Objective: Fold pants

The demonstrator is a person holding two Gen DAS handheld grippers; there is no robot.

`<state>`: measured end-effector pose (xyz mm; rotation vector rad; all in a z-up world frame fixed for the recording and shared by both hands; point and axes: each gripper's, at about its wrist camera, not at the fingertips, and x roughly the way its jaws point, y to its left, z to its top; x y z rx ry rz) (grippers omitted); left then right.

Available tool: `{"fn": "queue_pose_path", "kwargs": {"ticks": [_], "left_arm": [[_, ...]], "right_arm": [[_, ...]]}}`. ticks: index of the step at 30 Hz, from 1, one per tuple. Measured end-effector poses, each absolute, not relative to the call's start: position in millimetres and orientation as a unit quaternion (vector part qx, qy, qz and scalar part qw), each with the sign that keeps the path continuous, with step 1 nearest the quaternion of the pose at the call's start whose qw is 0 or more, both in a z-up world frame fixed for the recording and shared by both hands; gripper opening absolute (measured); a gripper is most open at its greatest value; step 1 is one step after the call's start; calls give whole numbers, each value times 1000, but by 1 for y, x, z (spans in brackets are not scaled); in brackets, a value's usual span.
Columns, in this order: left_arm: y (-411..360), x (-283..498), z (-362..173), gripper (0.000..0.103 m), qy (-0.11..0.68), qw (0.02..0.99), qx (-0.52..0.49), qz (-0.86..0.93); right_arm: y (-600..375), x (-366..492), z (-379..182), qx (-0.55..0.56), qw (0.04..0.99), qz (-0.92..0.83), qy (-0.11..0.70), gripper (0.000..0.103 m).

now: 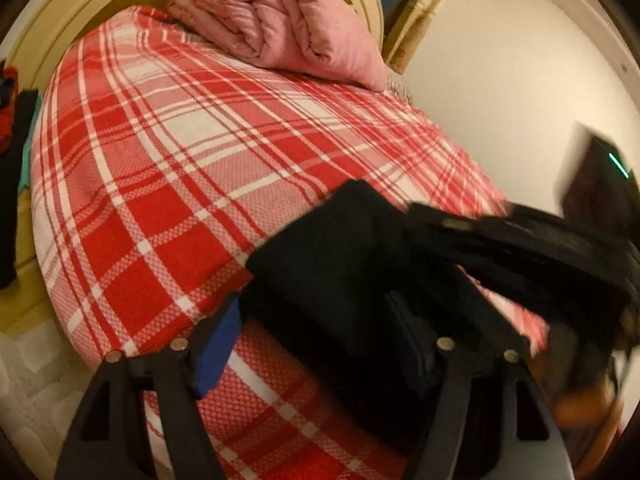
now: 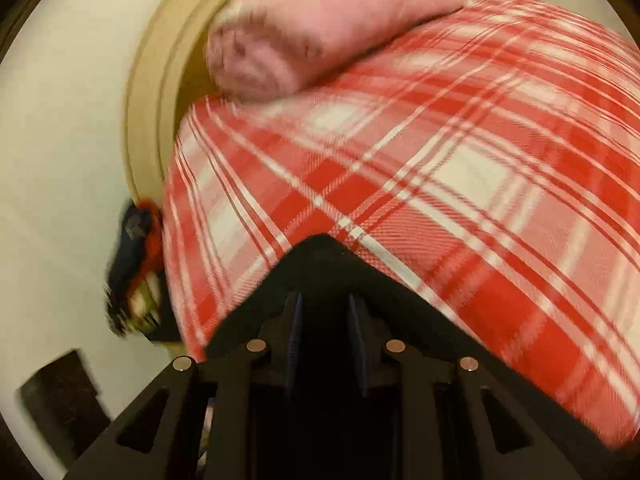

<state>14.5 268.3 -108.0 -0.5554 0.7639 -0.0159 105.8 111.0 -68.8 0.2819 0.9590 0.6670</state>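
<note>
**Both Grippers Engaged With Black Pants Over Plaid Bed**

The left two-finger gripper [image 1: 320,320] has its jaws spread wide around a folded bundle of black fabric pants [image 1: 328,256]; whether the blue pads [image 1: 218,344] press the cloth cannot be determined. The right two-finger gripper [image 2: 323,320] has its jaws drawn near together, with a peaked fold of the same black pants [image 2: 320,256] clamped between them. In the left view the right gripper appears blurred at the bundle's right side.

The pants sit at the near edge of a bed covered by one red-and-white plaid bedspread [image 1: 168,152]. One rolled pink quilt [image 1: 276,28] lies at the head, against a cream wooden headboard [image 1: 52,20]. A white wall [image 1: 500,64] stands beyond.
</note>
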Motion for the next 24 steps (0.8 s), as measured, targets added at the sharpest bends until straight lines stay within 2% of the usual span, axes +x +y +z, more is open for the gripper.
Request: {"fn": "queue_pose_path", "kwargs": {"ticks": [2,6,9,12,14,15,18,21,23,24], "left_arm": [[275,14,-109,61,365,885,-288,-6],[275,19,-106,42,366,888,-278,-13],[269,22,-104,37,364,896,-254,-15],[262,21,-102,37,363,910,-202,-6],[262,22,-99,37,364,912,-189,-6],[262,23,-99,37,366,912,-187,-6],[255,26,-98,37,372,913,-168,4],[252,27,-96,37,376,912,-166,14],[254,27,-97,38,379,909,-172,18],[253,27,-96,38,380,909,-169,19]], "right_arm": [[85,78,-55,149,838,314,420,25],[28,30,-46,85,886,212,403,25],[-24,-2,-54,88,886,162,425,25],[-100,-60,-39,127,915,93,372,27],[-146,-95,-35,152,923,27,354,49],[-171,-116,-36,174,921,-10,347,64],[-192,-150,-42,209,909,10,361,64],[-166,-168,-45,156,916,46,366,62],[-139,-172,-53,110,917,85,374,56],[-126,-172,-57,93,914,98,382,47]]}}
